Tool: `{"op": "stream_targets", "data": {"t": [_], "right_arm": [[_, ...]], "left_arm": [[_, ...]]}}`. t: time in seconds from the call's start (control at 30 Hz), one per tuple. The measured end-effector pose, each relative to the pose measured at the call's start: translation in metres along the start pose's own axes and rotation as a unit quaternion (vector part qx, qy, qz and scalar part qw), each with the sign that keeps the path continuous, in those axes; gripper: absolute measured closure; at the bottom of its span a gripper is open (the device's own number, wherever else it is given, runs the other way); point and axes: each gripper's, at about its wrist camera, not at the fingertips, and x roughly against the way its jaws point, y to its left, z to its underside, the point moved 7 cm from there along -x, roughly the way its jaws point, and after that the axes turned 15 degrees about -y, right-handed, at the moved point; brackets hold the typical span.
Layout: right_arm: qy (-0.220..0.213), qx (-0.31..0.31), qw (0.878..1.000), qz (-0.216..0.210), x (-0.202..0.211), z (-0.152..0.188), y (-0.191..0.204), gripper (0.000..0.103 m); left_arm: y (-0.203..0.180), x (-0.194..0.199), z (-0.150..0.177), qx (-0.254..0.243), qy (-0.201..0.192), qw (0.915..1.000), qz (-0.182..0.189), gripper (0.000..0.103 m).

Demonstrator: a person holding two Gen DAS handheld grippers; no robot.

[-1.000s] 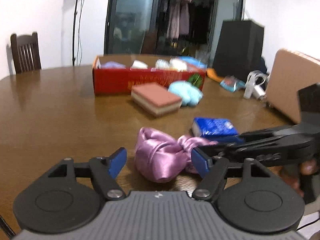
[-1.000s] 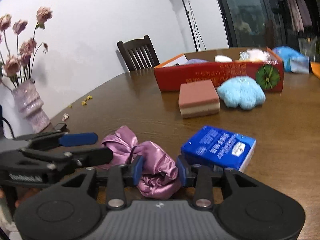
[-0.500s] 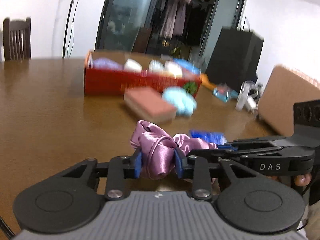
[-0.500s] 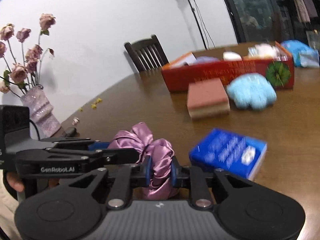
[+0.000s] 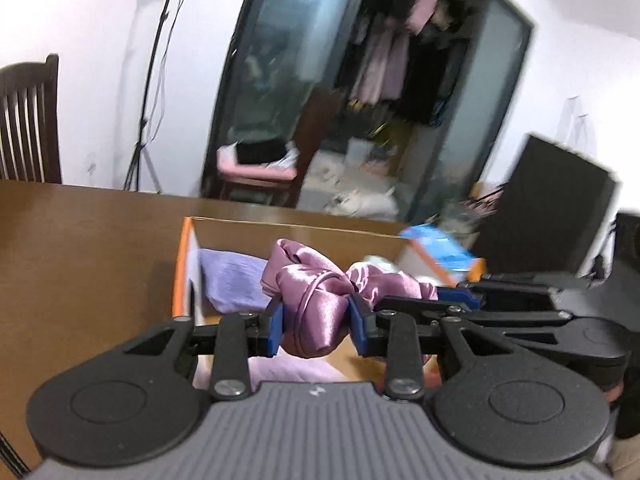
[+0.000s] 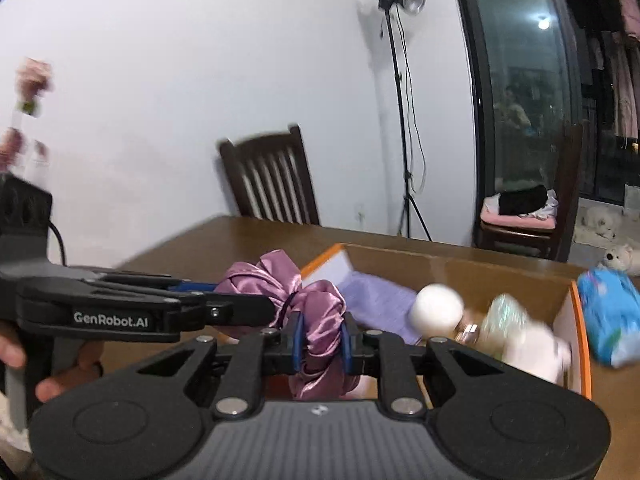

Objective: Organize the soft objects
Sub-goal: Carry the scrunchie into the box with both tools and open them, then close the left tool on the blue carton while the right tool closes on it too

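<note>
Over the open box (image 5: 188, 264) on the brown surface (image 5: 80, 240), I hold the pink satin cloth (image 5: 316, 300) with both grippers: the left gripper (image 5: 316, 322) has its jaws narrowed onto one bunch, the right gripper (image 6: 320, 342) pinches another. A purple cloth (image 6: 380, 296) and a white ball (image 6: 438, 310) lie inside.

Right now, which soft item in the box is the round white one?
The white ball, mid-box. It sits between the flat lavender cloth to its left and the blurred pale bundle to its right; only it is round.
</note>
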Motion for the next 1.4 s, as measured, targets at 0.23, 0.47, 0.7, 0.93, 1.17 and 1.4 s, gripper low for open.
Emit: {"op": "stream_targets", "data": {"t": [0.23,0.47,0.7,0.93,1.17,1.4], "right_arm": [[0.105,0.030,0.994,0.017,-0.111,0.021,-0.029,0.080],[0.097,-0.006,0.995,0.011,-0.104,0.024,-0.033,0.054],[0.047,0.004,0.998,0.036,-0.009,-0.003,-0.024,0.040],[-0.004,-0.008,0.998,0.059,0.120,0.022,0.000,0.033],[-0.010,-0.102,0.990,0.095,0.210,0.120,0.021,0.031],[-0.009,-0.126,0.986,0.109,0.230,0.159,0.037,0.033]], "left_arm": [[0.047,-0.055,0.022,-0.039,0.029,0.9956,-0.080,0.042],[0.040,-0.023,0.021,-0.056,0.004,0.9956,-0.076,0.034],[0.006,0.046,0.005,-0.077,-0.035,0.9934,-0.077,0.029],[-0.057,0.138,0.036,-0.101,-0.088,0.9896,-0.052,0.019],[-0.101,0.182,0.112,-0.070,-0.043,0.9966,0.011,0.019],[-0.119,0.164,0.156,-0.010,0.030,0.9976,0.061,0.026]]}}
